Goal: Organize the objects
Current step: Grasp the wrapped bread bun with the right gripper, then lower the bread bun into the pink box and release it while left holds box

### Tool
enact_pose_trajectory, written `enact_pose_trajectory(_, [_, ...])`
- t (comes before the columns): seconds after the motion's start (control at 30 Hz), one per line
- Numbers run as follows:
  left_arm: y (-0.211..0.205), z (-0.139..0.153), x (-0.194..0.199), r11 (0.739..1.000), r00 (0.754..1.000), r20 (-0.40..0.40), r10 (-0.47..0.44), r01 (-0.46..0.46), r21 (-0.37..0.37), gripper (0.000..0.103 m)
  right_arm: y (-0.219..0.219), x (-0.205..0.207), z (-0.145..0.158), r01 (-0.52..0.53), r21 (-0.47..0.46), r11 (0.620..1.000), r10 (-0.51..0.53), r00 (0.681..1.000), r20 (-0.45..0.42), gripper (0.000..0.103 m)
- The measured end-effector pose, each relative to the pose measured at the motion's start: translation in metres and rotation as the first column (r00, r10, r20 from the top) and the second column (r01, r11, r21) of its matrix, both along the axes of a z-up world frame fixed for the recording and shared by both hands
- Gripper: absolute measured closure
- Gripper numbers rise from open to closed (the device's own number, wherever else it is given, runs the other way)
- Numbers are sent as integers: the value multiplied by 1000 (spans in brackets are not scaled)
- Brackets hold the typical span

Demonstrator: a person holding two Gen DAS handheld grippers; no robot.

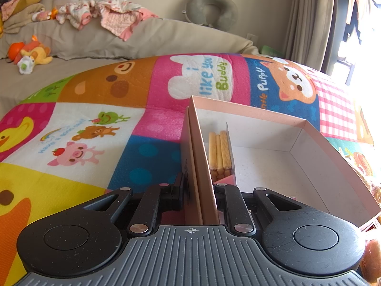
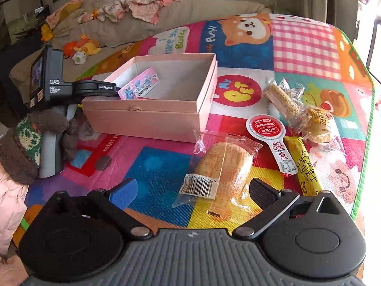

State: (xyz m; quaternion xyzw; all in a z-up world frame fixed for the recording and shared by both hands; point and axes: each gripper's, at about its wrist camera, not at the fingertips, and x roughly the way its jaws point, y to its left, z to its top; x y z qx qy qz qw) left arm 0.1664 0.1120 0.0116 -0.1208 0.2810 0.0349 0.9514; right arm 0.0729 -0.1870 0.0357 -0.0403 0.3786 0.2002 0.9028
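My left gripper (image 1: pixel 198 186) is shut on the left side wall of an open pink cardboard box (image 1: pixel 262 166). Inside, a clear pack of biscuit sticks (image 1: pixel 220 152) leans against that wall. In the right wrist view the same box (image 2: pixel 142 116) stands on the mat with the pink pack (image 2: pixel 140 87) in it and the left gripper (image 2: pixel 112 88) clamped on its far-left wall. My right gripper (image 2: pixel 193 190) is open, low over a clear-wrapped bun (image 2: pixel 223 164) whose near end lies between the fingers, untouched.
More snacks lie right of the box: a red-and-white paddle-shaped pack (image 2: pixel 269 131), a yellow bar (image 2: pixel 302 164), a sesame bar (image 2: pixel 283 100) and a round wrapped cake (image 2: pixel 319 124). A knitted-gloved hand (image 2: pixel 31 138) holds the left tool. A sofa with toys stands behind the colourful mat (image 2: pixel 157 166).
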Motion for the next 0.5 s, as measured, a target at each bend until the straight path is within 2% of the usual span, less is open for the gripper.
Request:
enact_pose_trajectory(0.07, [0,0,0,1000,1000,0,0,0,0,86,1,14,-7,72,11,997,-72,997,-20,3])
enact_pose_trajectory(0.17, [0,0,0,1000,1000,0,0,0,0,86,2,28,-16,124,16,992,-124,992,-21,3])
enact_pose_trajectory(0.23, [0,0,0,1000,1000,0,0,0,0,86,2,34,-19,142,8,990,-142,990,-19,7])
enact_pose_trajectory(0.27, [0,0,0,1000,1000,0,0,0,0,86,2,37,-21,146,4,989,-146,989,-29,16])
enact_pose_trajectory(0.3, [0,0,0,1000,1000,0,0,0,0,86,1,40,-22,146,1,989,-146,988,-52,28])
enact_pose_trajectory(0.4, [0,0,0,1000,1000,0,0,0,0,86,1,35,-20,113,-21,993,-115,989,-95,43])
enact_pose_trajectory(0.5, [0,0,0,1000,1000,0,0,0,1,86,4,19,-13,44,-74,996,-53,990,-128,44])
